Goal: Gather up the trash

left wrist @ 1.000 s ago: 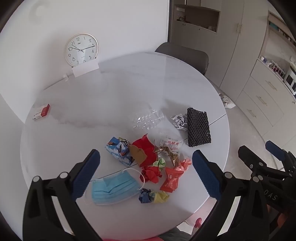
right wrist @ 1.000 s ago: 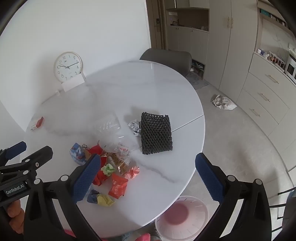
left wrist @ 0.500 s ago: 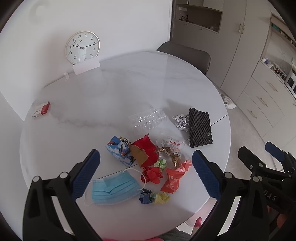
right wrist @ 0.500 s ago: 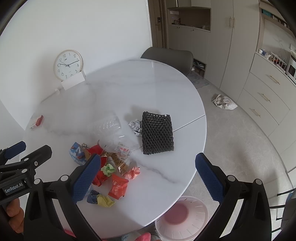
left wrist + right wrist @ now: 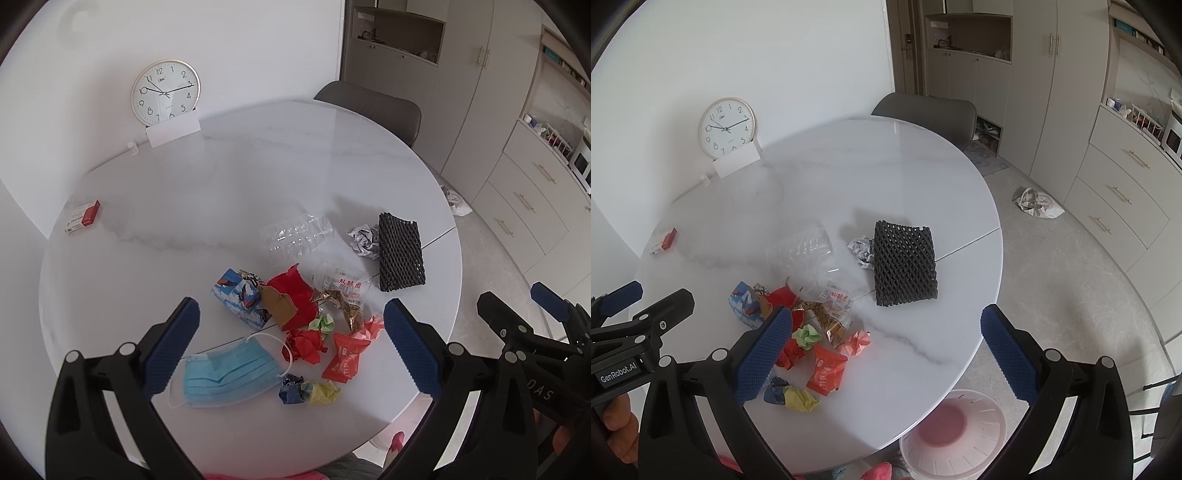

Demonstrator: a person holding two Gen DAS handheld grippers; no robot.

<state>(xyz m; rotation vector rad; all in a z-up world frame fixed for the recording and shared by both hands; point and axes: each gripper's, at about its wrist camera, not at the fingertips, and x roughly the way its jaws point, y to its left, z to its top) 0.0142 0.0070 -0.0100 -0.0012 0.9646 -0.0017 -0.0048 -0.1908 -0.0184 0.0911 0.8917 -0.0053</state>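
Trash pile (image 5: 303, 325) on near part of round table (image 5: 221, 192); black foam net (image 5: 905, 264) at right; clock (image 5: 165, 90) at rear. Left gripper (image 5: 291, 350), right gripper (image 5: 886, 350) both spread wide, nothing held. Bin (image 5: 955, 432) on floor below table edge.

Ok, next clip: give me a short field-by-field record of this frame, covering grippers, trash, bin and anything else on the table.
left gripper: open, empty, above the trash pile
right gripper: open, empty, above the table's near edge
table: round, white marble
trash on table: blue face mask, black foam net, clear plastic bottle, crumpled foil, red wrapper, several coloured paper balls
bin: white, on the floor beside the table, looks empty
not trash: clock against the wall, small red box at the table's left edge
progress: nothing picked up yet
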